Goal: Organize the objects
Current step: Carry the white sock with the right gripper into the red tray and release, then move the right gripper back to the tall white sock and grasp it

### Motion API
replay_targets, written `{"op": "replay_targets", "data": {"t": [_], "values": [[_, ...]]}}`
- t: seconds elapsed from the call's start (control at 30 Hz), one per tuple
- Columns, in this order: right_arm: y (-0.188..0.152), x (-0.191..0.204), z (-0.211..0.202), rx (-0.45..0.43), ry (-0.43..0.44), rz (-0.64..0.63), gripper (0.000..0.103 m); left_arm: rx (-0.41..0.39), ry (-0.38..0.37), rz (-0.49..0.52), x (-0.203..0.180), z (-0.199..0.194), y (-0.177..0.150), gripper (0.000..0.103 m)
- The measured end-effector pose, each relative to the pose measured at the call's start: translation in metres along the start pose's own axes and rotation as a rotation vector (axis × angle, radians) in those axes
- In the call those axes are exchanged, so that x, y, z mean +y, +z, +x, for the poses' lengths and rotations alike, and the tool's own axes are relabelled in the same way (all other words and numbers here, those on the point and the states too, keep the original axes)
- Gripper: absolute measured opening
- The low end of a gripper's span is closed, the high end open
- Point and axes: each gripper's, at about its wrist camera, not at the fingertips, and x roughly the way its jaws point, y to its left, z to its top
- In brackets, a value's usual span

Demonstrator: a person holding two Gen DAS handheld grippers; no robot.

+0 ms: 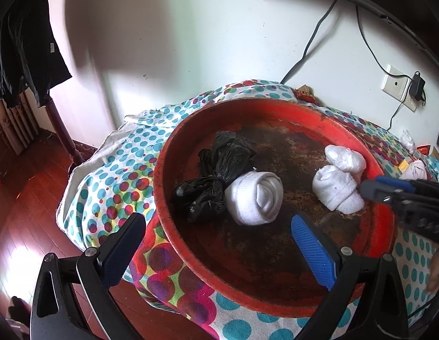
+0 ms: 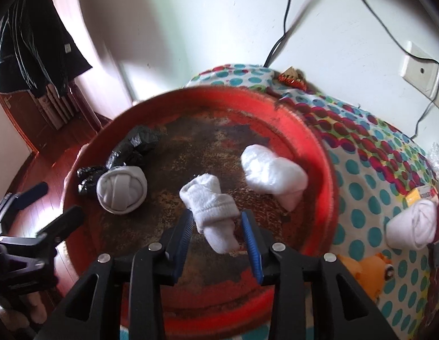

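A round red tray (image 1: 191, 119) (image 2: 310, 130) with a worn dark floor lies on a dotted cloth. In it lie a black plastic bag (image 1: 213, 175) (image 2: 128, 147), a rolled white sock (image 1: 256, 198) (image 2: 121, 191) against the bag, a second white sock bundle (image 1: 337, 191) (image 2: 210, 201) and a third (image 1: 345, 157) (image 2: 273, 171). My right gripper (image 2: 216, 221) straddles the second bundle, its blue pads beside it with small gaps. It shows at the right of the left wrist view (image 1: 375, 191). My left gripper (image 1: 216, 226) is open and empty over the tray's near-left rim.
Another rolled white sock (image 2: 412, 225) (image 1: 416, 170) lies on the dotted cloth (image 2: 361, 170) right of the tray, near a yellow packet (image 2: 417, 195) and an orange toy (image 2: 369, 272). Cables and a wall socket (image 1: 398, 85) are behind. Wooden floor (image 1: 21, 198) drops off at the left.
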Motion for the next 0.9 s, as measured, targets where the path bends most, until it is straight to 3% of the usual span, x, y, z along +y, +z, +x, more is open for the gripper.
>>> {"op": "replay_targets", "data": {"t": [0.17,0.4,0.6,0.83,0.9], "values": [[-0.007,-0.028,-0.041,-0.054,-0.003,0.040,0.038,-0.016,0.009,0.040,-0.011,-0.003,-0.001,0.102],[-0.027,-0.104,-0.079,-0.087,-0.113,0.134,0.040,-0.021,0.010,0.114,-0.031,-0.006,-0.005,0.103],[-0.052,-0.163,-0.082,-0.054,-0.179,0.229,0.040,-0.031,-0.030,0.172,-0.052,-0.013,-0.008,0.103],[-0.059,-0.190,-0.069,-0.064,-0.194,0.248,0.041,-0.048,-0.075,0.219,-0.069,-0.023,-0.010,0.103],[-0.056,-0.195,-0.062,-0.062,-0.197,0.249,0.049,-0.054,-0.094,0.227,-0.073,-0.025,-0.011,0.103]]}}
